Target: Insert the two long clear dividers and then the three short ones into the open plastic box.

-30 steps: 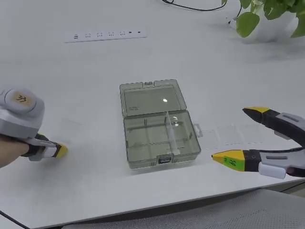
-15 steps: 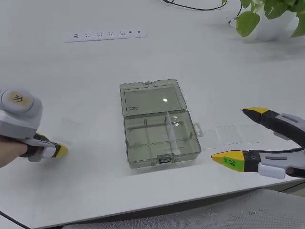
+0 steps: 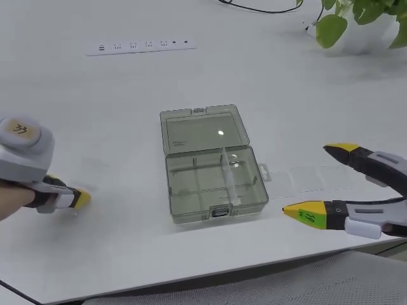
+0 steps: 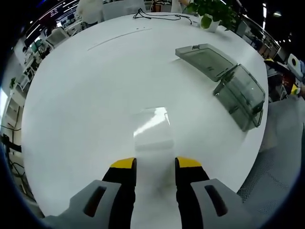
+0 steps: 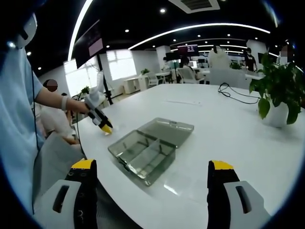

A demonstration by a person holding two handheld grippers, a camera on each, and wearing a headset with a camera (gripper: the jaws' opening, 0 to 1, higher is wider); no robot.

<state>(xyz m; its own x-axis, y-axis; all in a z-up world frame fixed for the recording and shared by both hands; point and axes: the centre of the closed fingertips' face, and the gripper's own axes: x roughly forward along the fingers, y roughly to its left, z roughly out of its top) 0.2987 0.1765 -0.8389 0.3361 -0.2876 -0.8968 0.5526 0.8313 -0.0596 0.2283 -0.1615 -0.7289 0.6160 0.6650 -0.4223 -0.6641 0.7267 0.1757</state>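
Observation:
The smoky clear plastic box [image 3: 215,185] sits mid-table with its lid [image 3: 203,129] laid open behind it. One clear divider [image 3: 229,180] stands inside, running front to back. More clear dividers [image 3: 306,180] lie flat on the table right of the box, between the wide-apart jaws of my open right gripper [image 3: 320,180]. That gripper's own view faces the box [image 5: 145,149] with its jaws [image 5: 152,166] spread and empty. My left gripper [image 3: 75,199] is far left, low at the table. Its jaws [image 4: 156,163] stand slightly apart, just short of a clear divider [image 4: 152,126] lying flat.
A white power strip [image 3: 141,46] lies at the back of the table. A potted plant [image 3: 359,22] and a black cable [image 3: 254,7] are at the back right. The table's front edge runs close below the grippers, above a grey mesh chair [image 3: 286,286].
The left gripper's body has tipped very slightly to the left. The box, the dividers and the right gripper have stayed where they were.

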